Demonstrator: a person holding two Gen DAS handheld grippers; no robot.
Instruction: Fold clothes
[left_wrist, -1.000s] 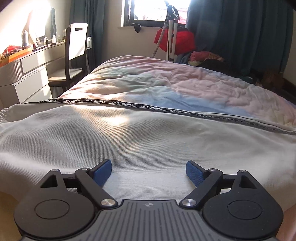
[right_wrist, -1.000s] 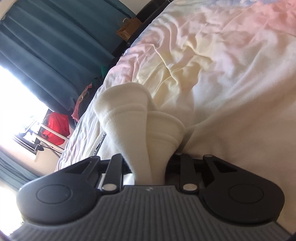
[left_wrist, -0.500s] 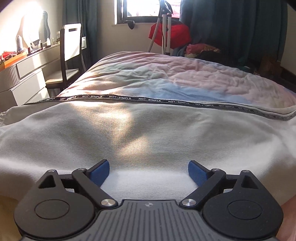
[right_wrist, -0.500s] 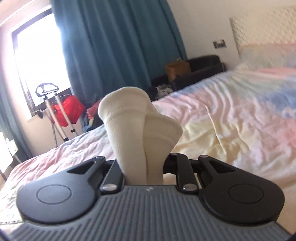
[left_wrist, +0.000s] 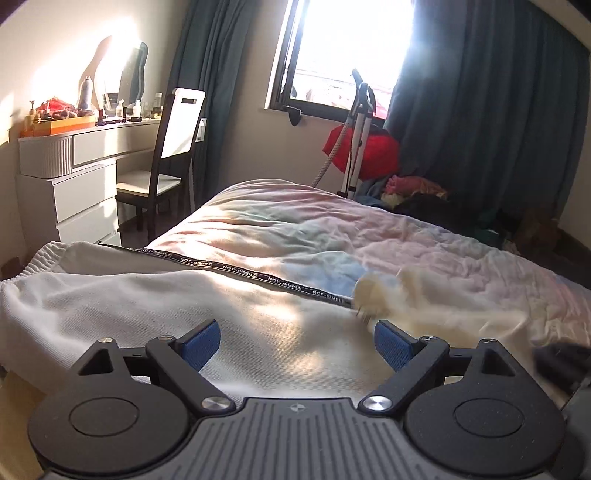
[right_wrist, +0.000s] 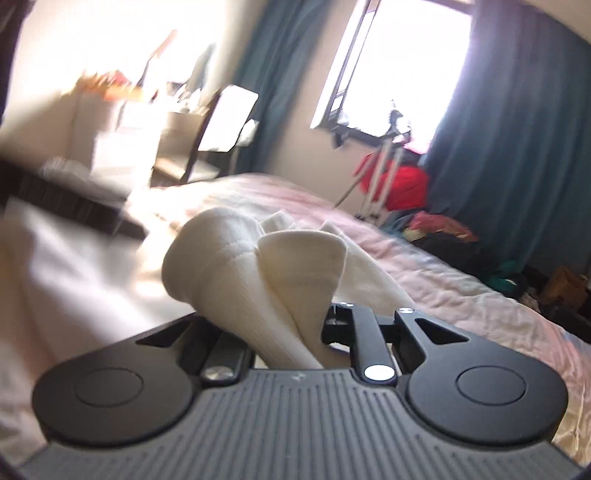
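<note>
A sunlit bedroom holds a bed (left_wrist: 424, 236) under a pastel quilt, with teal curtains (left_wrist: 480, 103) beside a bright window (left_wrist: 347, 55), a white dresser (left_wrist: 70, 177) and a dark chair (left_wrist: 166, 162) along the left wall. A cream garment (left_wrist: 155, 306) lies spread over the near part of the bed, its elastic waistband at the left edge and a black printed tape (left_wrist: 240, 271) running across it. The left hand-held gripper (left_wrist: 295, 345) hovers low over this fabric, blue pads (left_wrist: 201, 339) set wide apart with nothing between them. The right hand-held gripper (right_wrist: 280, 332) is clamped on a bunched fold of the same cream cloth (right_wrist: 258, 269), raised above the bed; in the left wrist view that lifted fold appears as a blurred pale lump to the right.
</note>
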